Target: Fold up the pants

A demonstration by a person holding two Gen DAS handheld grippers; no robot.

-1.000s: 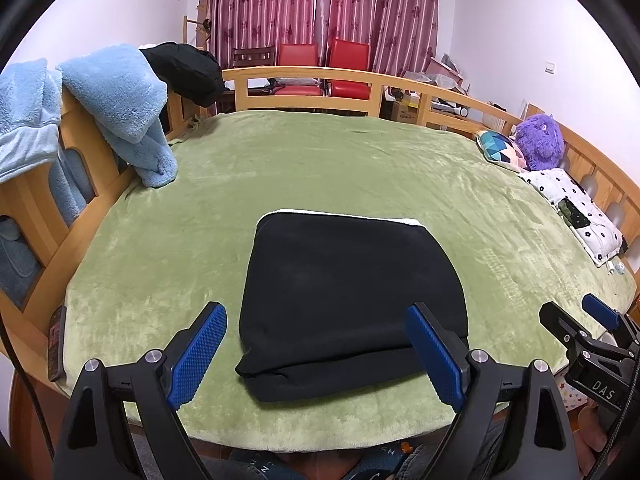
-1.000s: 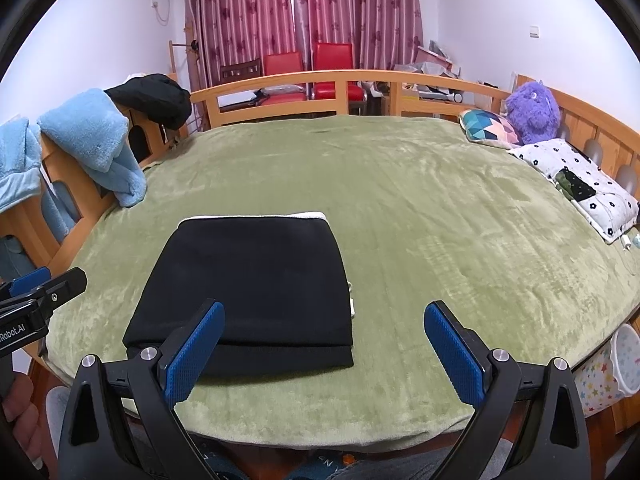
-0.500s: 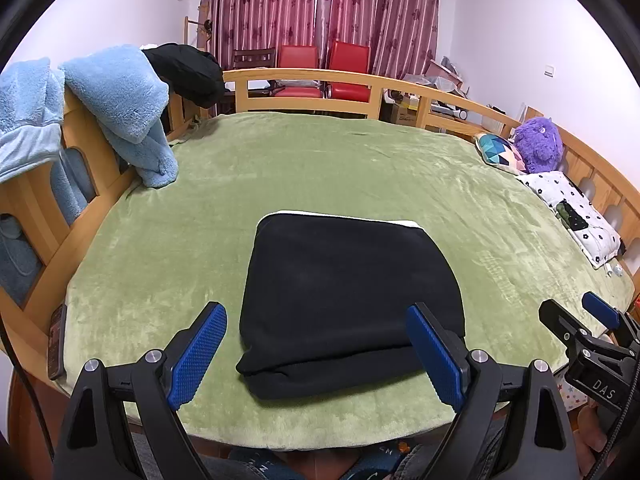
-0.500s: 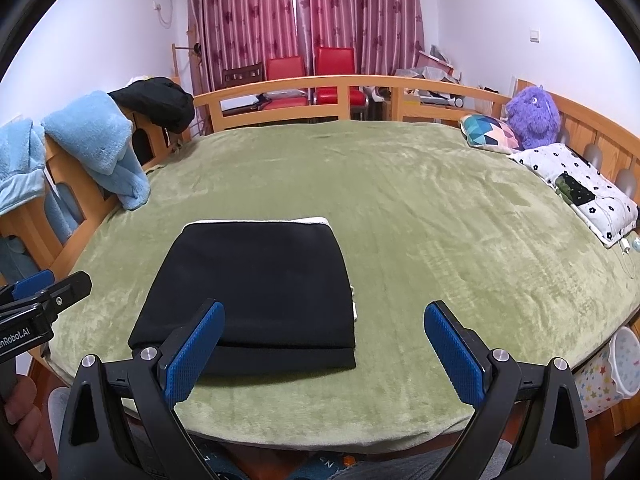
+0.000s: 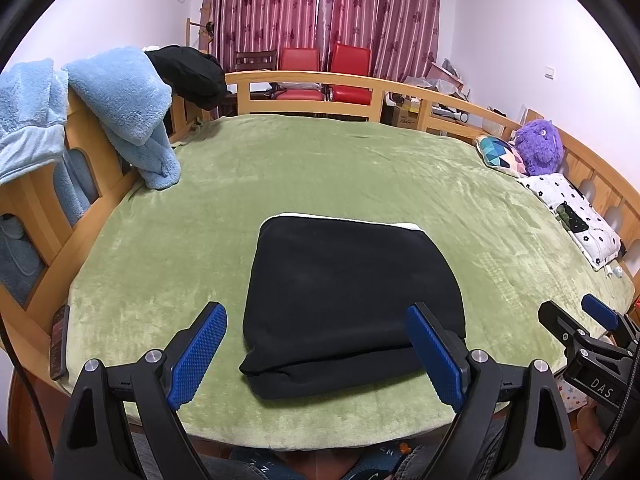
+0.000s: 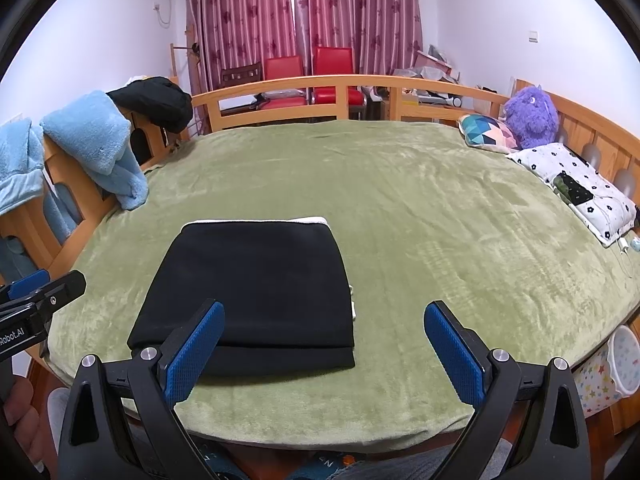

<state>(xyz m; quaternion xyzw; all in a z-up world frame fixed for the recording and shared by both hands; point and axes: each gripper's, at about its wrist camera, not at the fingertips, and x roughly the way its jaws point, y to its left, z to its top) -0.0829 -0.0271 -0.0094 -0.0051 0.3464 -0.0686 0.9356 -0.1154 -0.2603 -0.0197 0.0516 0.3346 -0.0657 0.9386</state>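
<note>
The black pants (image 5: 352, 292) lie folded into a thick rectangle on the green blanket (image 5: 360, 168), near the bed's front edge; a white lining shows along their far side. My left gripper (image 5: 316, 310) hovers open just in front of them, its blue pads (image 5: 198, 354) touching nothing. In the right wrist view the pants (image 6: 256, 280) sit left of centre. My right gripper (image 6: 324, 308) is open over the blanket (image 6: 440, 220), its left finger level with the pants' near right part, holding nothing. Each gripper shows at the edge of the other's view: right gripper (image 5: 588, 328), left gripper (image 6: 40, 292).
Blue fleece garments (image 5: 120, 108) and a black garment (image 5: 188, 72) hang over the wooden rail on the left. A purple plush toy (image 5: 538, 146), a patterned cushion (image 5: 500, 154) and a flowered pillow (image 5: 576, 220) line the right side. A starred bin (image 6: 612, 368) stands beside the bed.
</note>
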